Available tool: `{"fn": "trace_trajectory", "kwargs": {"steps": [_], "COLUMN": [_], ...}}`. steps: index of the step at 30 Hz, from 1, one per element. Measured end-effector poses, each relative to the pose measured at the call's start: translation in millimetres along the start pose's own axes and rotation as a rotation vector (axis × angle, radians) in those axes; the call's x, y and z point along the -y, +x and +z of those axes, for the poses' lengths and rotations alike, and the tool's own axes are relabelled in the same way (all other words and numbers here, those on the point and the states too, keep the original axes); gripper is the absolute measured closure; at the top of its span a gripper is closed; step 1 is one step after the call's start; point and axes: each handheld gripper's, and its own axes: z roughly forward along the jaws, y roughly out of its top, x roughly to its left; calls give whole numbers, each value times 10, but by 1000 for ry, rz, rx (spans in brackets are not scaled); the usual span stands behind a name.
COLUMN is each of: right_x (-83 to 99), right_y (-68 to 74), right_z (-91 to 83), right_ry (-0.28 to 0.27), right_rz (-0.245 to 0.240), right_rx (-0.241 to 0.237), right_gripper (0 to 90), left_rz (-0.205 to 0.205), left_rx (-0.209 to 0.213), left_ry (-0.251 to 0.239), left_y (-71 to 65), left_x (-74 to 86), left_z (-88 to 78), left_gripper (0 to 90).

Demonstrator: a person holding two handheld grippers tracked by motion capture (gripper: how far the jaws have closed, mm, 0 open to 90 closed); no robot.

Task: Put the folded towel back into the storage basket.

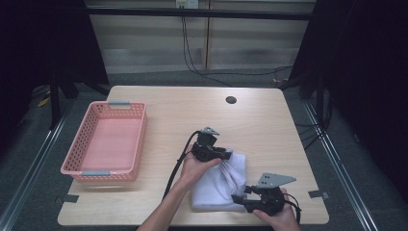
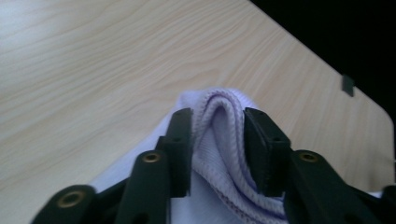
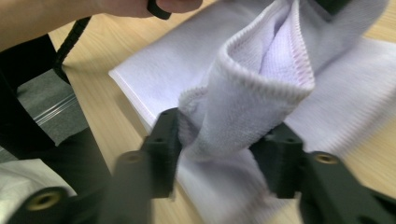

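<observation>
High view: you are letting go of the folded towel (image 1: pixel 219 180), both grippers (image 1: pixel 225 155) (image 1: pixel 239 198) loosening so it lies flat.

A light wooden counter (image 1: pixel 260 125) with rounded corners carried everything. On its left part lay a pink mesh basket (image 1: pixel 107 142) with grey handles, its long side running near to far. A folded white towel (image 1: pixel 219 185) lay toward the near right, close to the near edge. A small dark round hole (image 1: pixel 231 100) sat in the far part, and dark tape strips marked the near left (image 1: pixel 70 198) and near right (image 1: pixel 317 194) corners.
</observation>
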Motion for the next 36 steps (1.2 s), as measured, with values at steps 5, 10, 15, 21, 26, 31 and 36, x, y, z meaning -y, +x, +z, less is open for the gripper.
{"fn": "trace_trajectory", "kwargs": {"steps": [5,10,15,21,26,31,36], "right_x": [27,-116,-431,-697,-638,-432,-435], "right_y": [-105,-287,-545,-737,-890,-1038,-1080], "right_z": [-162,-232,-71,336,528,416,415], "right_ry": [-31,-85,-89,-59,43,110,79], "right_rz": [44,69,56,55,65,80,62], "right_rx": [37,88,171,168,233,262,216], "right_gripper": [323,267,260,240,356,358,261], "left_rz": [33,63,87,138,152,127,104], "left_rx": [32,14,6,14,5,-41,-41], "left_ry": [-46,-64,-27,68,127,79,105], "left_y": [-114,-169,-195,-322,-340,-313,-276], "left_x": [-76,-68,124,501,720,883,1106], "left_z": [-28,-258,-487,-536,-662,-972,-1039], "left_gripper": [511,430,496,484,469,419,312]}}
